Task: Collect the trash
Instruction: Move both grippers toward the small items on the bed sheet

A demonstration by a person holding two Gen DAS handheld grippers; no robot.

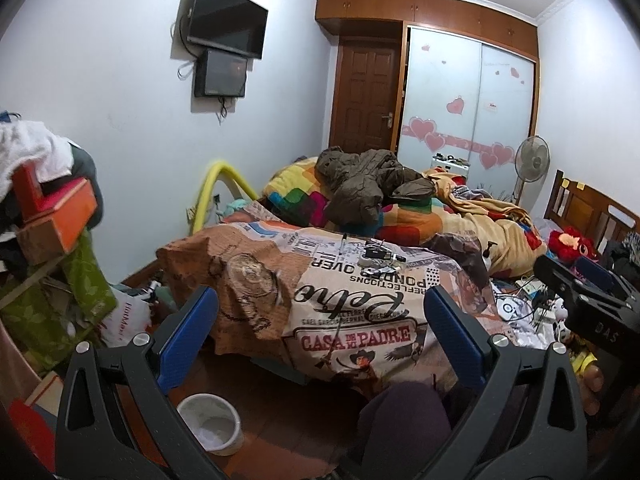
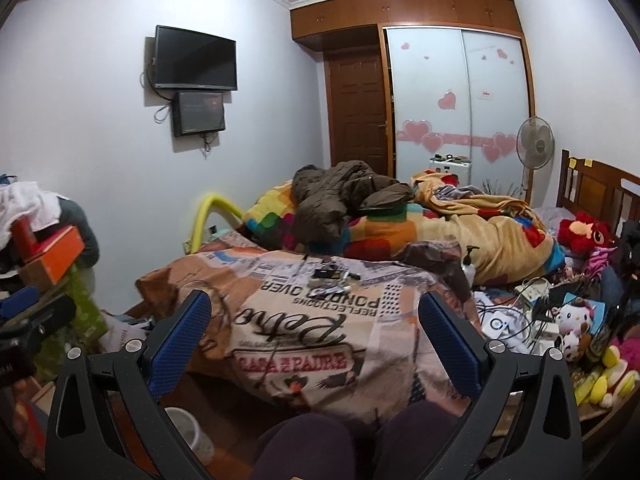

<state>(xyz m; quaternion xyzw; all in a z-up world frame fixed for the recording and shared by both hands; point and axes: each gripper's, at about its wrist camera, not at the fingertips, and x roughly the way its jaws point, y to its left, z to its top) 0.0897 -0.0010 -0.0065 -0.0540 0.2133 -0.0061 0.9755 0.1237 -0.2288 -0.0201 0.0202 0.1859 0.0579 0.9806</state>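
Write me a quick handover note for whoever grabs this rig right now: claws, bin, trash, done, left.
Left claw: open, empty, held over the bed's foot.
Right claw: open, empty, alongside it.
White bin: on the floor at lower left, beside the bed; little or nothing shows inside.
Small clutter: lies on the printed bedspread ahead; which pieces are trash is too small to tell.
Done: nothing picked up yet.
Left: pick out the trash and drop it in the bin.

A home bedroom — cluttered bed [image 1: 360, 280], sliding wardrobe [image 1: 468, 96], wall television [image 1: 226, 18].
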